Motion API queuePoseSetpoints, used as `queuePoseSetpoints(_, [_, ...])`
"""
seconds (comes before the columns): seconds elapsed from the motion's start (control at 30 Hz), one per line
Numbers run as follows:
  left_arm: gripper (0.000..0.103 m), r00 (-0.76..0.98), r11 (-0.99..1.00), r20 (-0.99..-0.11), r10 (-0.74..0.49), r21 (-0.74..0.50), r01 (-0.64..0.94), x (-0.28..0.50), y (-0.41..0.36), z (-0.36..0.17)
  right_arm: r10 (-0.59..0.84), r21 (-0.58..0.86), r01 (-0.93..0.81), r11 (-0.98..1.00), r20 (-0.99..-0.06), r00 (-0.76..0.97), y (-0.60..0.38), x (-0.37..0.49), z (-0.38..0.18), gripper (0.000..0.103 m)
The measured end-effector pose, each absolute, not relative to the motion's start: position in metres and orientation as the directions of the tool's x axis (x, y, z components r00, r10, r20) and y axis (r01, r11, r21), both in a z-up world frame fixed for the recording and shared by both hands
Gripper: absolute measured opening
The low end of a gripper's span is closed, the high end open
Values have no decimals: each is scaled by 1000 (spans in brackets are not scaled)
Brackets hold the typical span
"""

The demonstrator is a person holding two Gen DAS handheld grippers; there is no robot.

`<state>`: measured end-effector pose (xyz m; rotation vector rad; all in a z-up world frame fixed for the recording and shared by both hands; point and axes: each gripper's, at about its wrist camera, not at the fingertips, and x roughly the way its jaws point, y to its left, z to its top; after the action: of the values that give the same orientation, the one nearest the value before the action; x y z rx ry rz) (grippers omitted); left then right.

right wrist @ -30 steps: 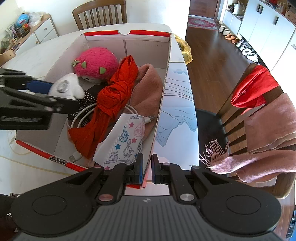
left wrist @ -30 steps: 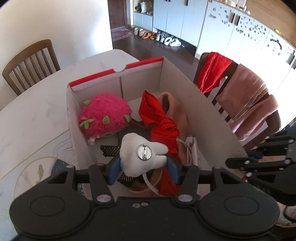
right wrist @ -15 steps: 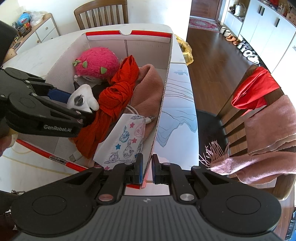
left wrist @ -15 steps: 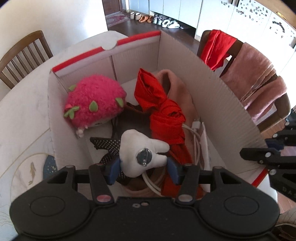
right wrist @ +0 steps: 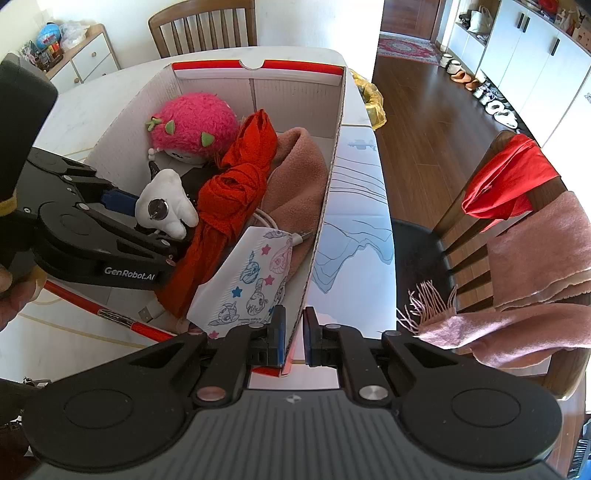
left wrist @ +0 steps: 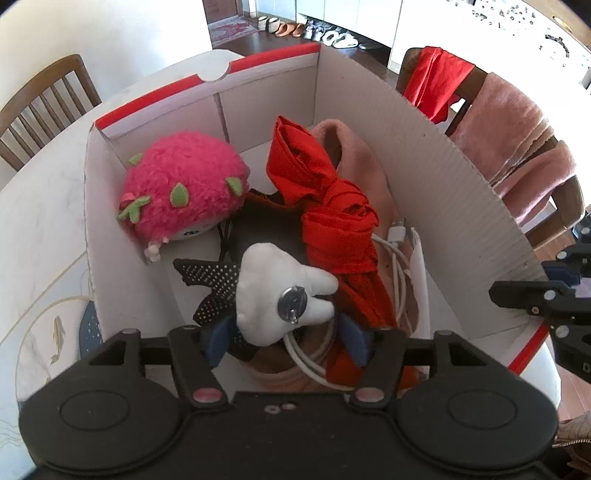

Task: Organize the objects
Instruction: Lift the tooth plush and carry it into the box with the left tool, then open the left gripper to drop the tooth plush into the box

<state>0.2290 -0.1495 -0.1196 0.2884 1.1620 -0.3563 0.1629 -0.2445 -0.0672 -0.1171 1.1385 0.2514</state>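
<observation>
Over the box's [left wrist: 424,155] near end, my left tool [left wrist: 286,334] has just been opening, the tooth plush [left wrist: 273,291] between its jaws; my right tool [right wrist: 293,334] clamps the box wall.

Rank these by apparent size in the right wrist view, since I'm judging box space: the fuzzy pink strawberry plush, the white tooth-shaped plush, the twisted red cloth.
1. Twisted red cloth
2. Fuzzy pink strawberry plush
3. White tooth-shaped plush

The cloth lies nearer the camera, so its lead is unsure.

Sunlit wood floor [right wrist: 417,110], white cabinets [right wrist: 535,62], wooden chair [right wrist: 203,26].
</observation>
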Motion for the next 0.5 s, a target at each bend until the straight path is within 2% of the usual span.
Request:
queuePoseSetpoints(0.13, [64, 368, 907, -921, -131, 39, 419, 226, -149, -115, 139, 36, -257, 966, -909, 394, -245, 163, -67, 10])
queuePoseSetpoints(0.2, [73, 381, 908, -914, -142, 33, 418, 225, -148, -111, 139, 37, -255, 966, -908, 394, -245, 163, -67, 10])
queuePoseSetpoints(0.27, [78, 401, 908, -904, -152, 32, 418, 223, -148, -104, 139, 36, -256, 966, -908, 394, -245, 163, -67, 10])
queuePoseSetpoints(0.5, [80, 440, 907, -878, -189, 15, 420, 218, -147, -83, 138, 36, -256, 966, -909, 394, -245, 163, -67, 10])
